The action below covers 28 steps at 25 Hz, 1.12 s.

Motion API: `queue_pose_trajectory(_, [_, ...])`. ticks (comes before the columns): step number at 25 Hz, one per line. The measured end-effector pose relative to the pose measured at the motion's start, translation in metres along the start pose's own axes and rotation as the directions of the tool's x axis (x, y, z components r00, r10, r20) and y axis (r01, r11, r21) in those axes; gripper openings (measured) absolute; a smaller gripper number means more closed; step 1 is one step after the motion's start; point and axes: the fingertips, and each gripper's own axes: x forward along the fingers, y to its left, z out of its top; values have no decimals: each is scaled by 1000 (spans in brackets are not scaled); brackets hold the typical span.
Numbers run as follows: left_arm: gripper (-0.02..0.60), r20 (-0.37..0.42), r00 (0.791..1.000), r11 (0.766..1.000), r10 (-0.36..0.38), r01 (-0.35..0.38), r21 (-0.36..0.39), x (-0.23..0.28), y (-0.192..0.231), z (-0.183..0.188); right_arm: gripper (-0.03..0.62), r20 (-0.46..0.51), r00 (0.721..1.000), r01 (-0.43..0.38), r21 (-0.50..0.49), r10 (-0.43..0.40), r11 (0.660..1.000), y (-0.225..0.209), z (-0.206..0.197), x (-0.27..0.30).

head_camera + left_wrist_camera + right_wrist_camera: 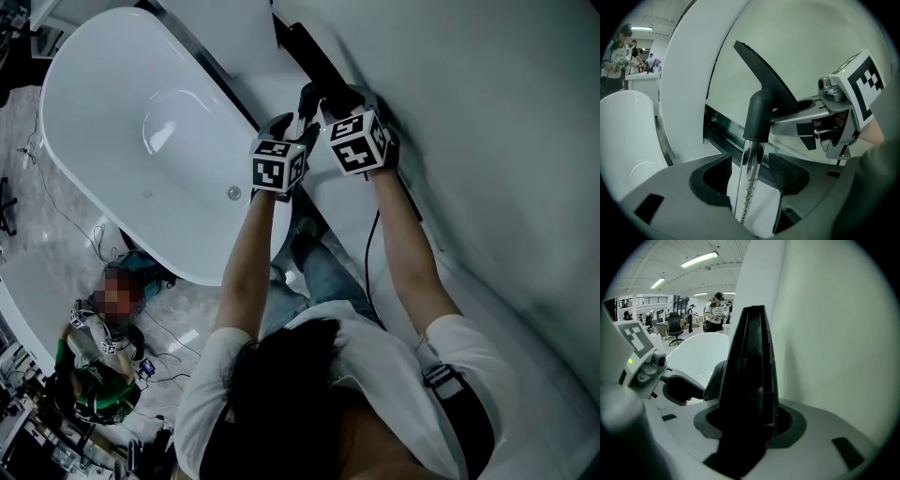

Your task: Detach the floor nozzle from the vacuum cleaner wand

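Left gripper (292, 125), right gripper (335, 97) side by side (marker cubes up), white bathtub (103, 173) alongside

No legible text; square code markers on left cube (277, 167), right cube (356, 143).

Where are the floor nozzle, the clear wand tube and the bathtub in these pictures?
floor nozzle (768, 83), left gripper view, on its flat black head.
clear wand tube (747, 180), left gripper view, on the tube below the black collar.
bathtub (122, 178), head view, on its bare inner wall.

Wand (746, 187) within left tool (751, 176), floor nozzle (750, 376) within right tool (749, 423)
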Motion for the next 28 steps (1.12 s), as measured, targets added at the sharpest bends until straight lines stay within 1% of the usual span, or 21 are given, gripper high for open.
queue_pose_trajectory(7, [236,-11,1000,1000,-18,18,-13,12,3,-7,207,13,1000,-4,-2,4,1000,-1,1,-3])
queue_pose_trajectory(14, [236,-36,999,999,-9,10,42,28,7,-9,207,23,1000,-11,0,11,1000,0,0,0])
queue_pose_trajectory(16, [236,-27,1000,999,-8,9,33,28,6,-10,207,22,1000,-16,-1,16,1000,2,-1,-1])
queue_pose_trajectory(18, [236,-35,999,999,-21,22,27,31,2,-15,207,22,1000,-20,0,20,1000,1,-3,-2])
queue_pose_trajectory(20, [236,-57,998,999,-29,31,40,35,-1,-20,207,25,1000,-17,0,17,1000,-1,-5,-4])
queue_pose_trajectory(22, [233,-59,998,999,-27,30,46,35,-1,-21,207,29,999,-18,-3,18,1000,-2,-5,-5])
queue_pose_trajectory(24, [218,-56,998,998,-42,45,48,35,-3,-18,207,30,999,-16,-3,16,1000,-3,-4,-6])
queue_pose_trajectory(25, [195,-59,997,997,-54,57,55,35,-5,-17,207,29,999,-14,-1,14,1000,-3,-3,-6])
queue_pose_trajectory(26, [151,-62,996,996,-63,68,66,35,-7,-17,207,26,1000,-12,0,12,1000,-2,-3,-7])
queue_pose_trajectory(28, [143,-64,996,994,-66,72,84,34,-8,-17,207,22,1000,-12,0,12,1000,-1,-3,-6])
